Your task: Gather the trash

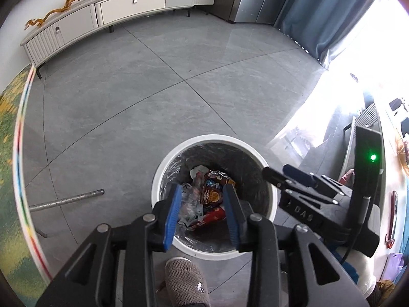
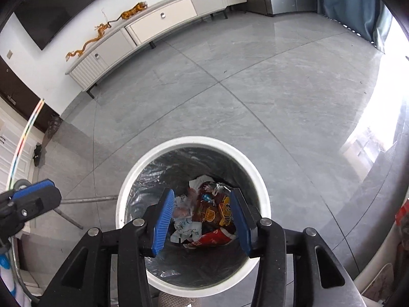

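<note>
We see a glossy tiled floor (image 1: 153, 97), a crinkly plastic liner (image 2: 158, 179), and ribbed blue pads (image 2: 163, 220).

Grey tiled floor (image 1: 153, 89) lying underfoot; a long white cabinet (image 1: 107, 18) standing against the white wall (image 2: 51, 58), carrying golden figurines (image 1: 64, 5); blue curtains (image 1: 327, 15) hanging beside a window pouring in glare; dark TV (image 2: 64, 0) hanging above.

Right gripper (image 2: 202, 220), fingers (image 2: 163, 221) apart and empty, above wrapper-filled trash bin (image 2: 133, 179).
</note>
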`<act>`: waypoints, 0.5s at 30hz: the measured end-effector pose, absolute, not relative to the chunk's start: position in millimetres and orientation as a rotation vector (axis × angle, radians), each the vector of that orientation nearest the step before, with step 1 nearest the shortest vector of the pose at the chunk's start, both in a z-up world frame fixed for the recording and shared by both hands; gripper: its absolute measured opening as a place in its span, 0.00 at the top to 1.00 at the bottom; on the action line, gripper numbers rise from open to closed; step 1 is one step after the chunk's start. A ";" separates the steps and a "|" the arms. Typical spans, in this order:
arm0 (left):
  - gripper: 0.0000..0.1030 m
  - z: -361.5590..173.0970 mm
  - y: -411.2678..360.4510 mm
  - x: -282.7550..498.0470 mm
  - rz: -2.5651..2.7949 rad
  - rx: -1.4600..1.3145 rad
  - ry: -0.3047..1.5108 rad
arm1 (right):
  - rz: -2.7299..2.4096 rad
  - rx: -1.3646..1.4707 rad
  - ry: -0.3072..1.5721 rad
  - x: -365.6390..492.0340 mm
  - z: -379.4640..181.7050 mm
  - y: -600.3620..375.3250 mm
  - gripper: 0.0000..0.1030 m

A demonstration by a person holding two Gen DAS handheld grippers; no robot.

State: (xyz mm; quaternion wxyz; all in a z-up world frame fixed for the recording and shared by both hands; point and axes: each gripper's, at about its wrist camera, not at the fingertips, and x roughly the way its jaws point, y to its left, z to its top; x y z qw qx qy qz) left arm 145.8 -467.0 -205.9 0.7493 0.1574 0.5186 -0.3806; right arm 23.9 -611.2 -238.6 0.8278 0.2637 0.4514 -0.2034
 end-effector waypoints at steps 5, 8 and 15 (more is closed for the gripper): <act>0.69 -175.9 -441.2 134.1 -0.816 0.330 1.038 | -0.454 0.511 0.906 24.8 -211.7 -599.4 0.50; 0.65 -151.8 -418.2 126.9 -0.792 0.313 0.968 | -0.453 0.469 0.863 23.2 -187.4 -582.0 0.44; 0.43 -103.8 -349.0 119.7 -0.700 0.257 0.832 | -0.414 0.380 0.770 22.2 -138.9 -535.3 0.27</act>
